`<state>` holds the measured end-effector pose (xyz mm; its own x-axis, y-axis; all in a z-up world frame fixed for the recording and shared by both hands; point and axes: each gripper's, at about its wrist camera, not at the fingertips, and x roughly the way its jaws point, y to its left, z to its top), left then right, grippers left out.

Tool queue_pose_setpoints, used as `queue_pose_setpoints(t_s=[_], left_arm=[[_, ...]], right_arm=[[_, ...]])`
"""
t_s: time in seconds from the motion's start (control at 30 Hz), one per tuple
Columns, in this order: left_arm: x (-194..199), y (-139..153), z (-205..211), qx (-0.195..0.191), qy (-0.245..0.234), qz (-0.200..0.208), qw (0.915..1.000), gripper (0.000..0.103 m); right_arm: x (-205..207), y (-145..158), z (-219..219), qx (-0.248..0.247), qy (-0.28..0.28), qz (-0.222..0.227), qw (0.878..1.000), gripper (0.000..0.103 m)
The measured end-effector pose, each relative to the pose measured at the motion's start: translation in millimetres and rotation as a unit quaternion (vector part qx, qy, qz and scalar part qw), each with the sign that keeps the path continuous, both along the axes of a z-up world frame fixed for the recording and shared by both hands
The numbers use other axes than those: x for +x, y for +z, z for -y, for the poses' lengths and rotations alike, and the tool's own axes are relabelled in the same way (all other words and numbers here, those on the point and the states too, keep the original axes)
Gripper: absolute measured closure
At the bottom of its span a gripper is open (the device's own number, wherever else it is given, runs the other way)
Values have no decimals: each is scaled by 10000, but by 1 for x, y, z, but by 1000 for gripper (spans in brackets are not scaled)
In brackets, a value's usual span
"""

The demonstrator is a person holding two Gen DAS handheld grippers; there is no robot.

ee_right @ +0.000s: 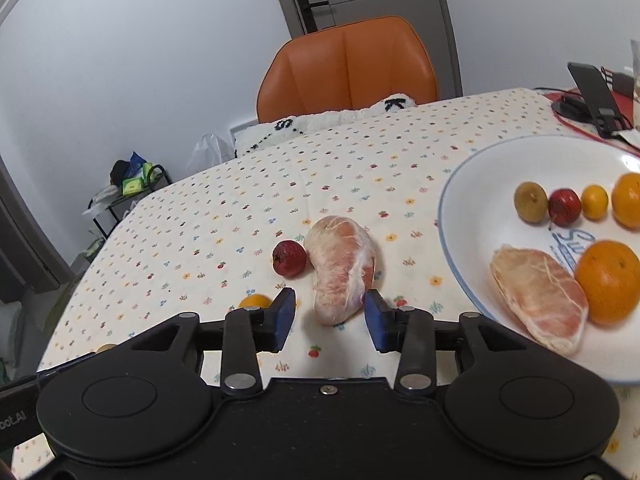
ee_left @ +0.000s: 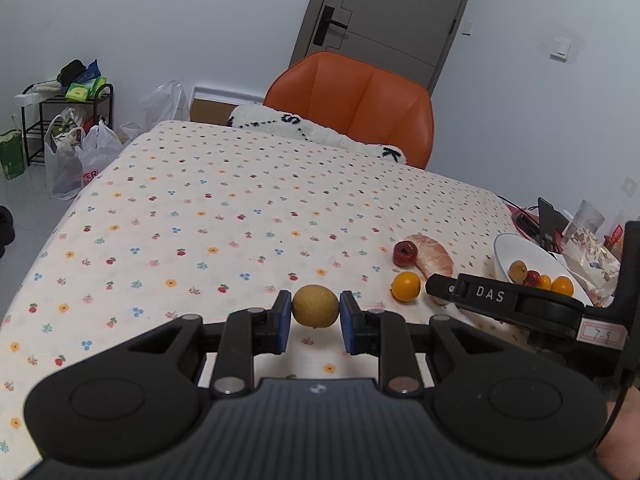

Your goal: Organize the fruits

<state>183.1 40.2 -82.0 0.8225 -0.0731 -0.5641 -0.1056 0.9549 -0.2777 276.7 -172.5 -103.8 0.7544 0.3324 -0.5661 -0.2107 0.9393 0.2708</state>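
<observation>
My left gripper [ee_left: 316, 322] is shut on a round brown fruit [ee_left: 315, 306], its blue pads touching both sides, low over the flowered tablecloth. My right gripper [ee_right: 330, 318] is open, and the near end of a peeled pink pomelo segment [ee_right: 340, 268] lies between its pads. A dark red fruit [ee_right: 289, 258] and a small orange fruit [ee_right: 256, 301] lie left of the segment. The white plate [ee_right: 452, 208] at the right holds another pomelo segment [ee_right: 536, 296], two oranges, a brown fruit, a red fruit and a small yellow one.
An orange chair [ee_left: 352, 100] with a white fluffy cushion [ee_left: 320, 130] stands at the table's far edge. A phone stand, cables and packets [ee_right: 592, 96] crowd the table's right end. On the floor at left stand plastic bags and a black rack [ee_left: 68, 136].
</observation>
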Motion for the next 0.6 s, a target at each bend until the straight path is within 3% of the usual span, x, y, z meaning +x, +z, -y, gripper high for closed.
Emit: queue_pose_setpoints(t_s=[0.23, 0.37, 0.6], left_arm=[[-1, -1, -5, -44, 26, 5, 10000, 79], [-1, 1, -5, -40, 25, 15, 10000, 79], [-5, 6, -1, -7, 17, 66, 10000, 79]], right_arm=[[6, 0, -13, -505, 70, 108, 9986, 64], [3, -1, -17, -868, 67, 205, 9960, 75], [-7, 1, -9, -791, 223, 172, 9965, 77]])
